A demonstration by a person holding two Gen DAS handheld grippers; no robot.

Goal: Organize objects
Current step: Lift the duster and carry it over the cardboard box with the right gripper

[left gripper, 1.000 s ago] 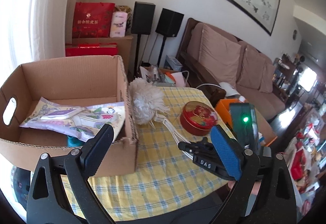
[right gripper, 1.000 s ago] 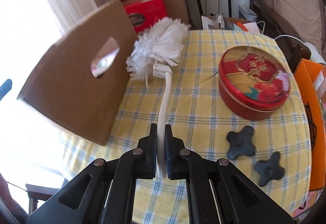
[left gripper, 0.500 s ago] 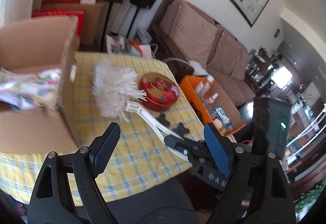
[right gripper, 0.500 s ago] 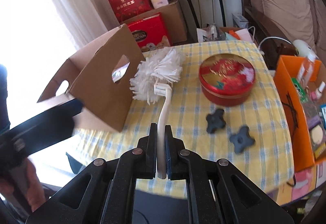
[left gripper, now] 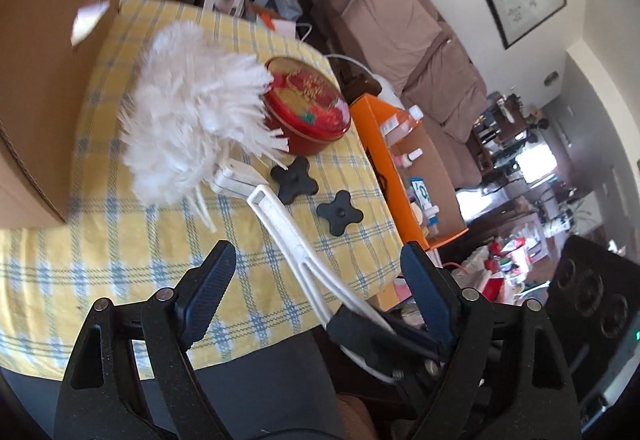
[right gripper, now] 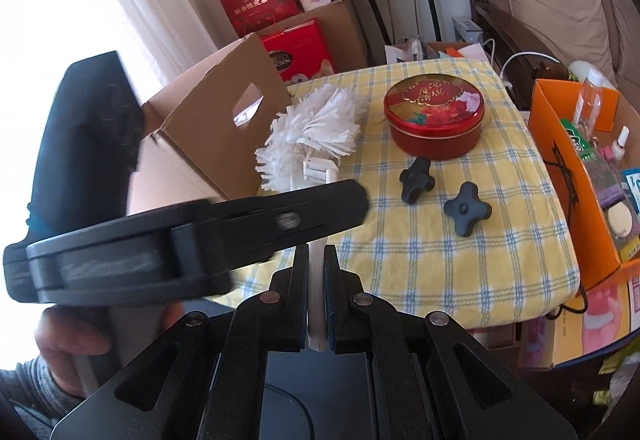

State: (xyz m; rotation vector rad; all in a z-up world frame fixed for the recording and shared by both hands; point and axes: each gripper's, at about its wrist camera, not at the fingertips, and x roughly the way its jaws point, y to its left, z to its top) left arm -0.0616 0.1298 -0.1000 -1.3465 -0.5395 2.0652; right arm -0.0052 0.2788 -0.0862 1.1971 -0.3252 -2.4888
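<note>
The red gift bag [right gripper: 256,6] at the far wall bears gold Chinese characters too small to read. The white fringed duster [left gripper: 192,112], lifted above the yellow checked tablecloth [right gripper: 460,272], has its handle clamped in the right gripper [right gripper: 317,294]. The left gripper [left gripper: 316,280], jaws apart and empty after closing slightly, crosses the right view beside the cardboard box [right gripper: 208,128], red tin [right gripper: 434,116] and two black knobs [right gripper: 416,180].

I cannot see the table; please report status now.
Right claw shut on duster handle. Left claw open, astride handle. Cardboard box beside duster head.
</note>
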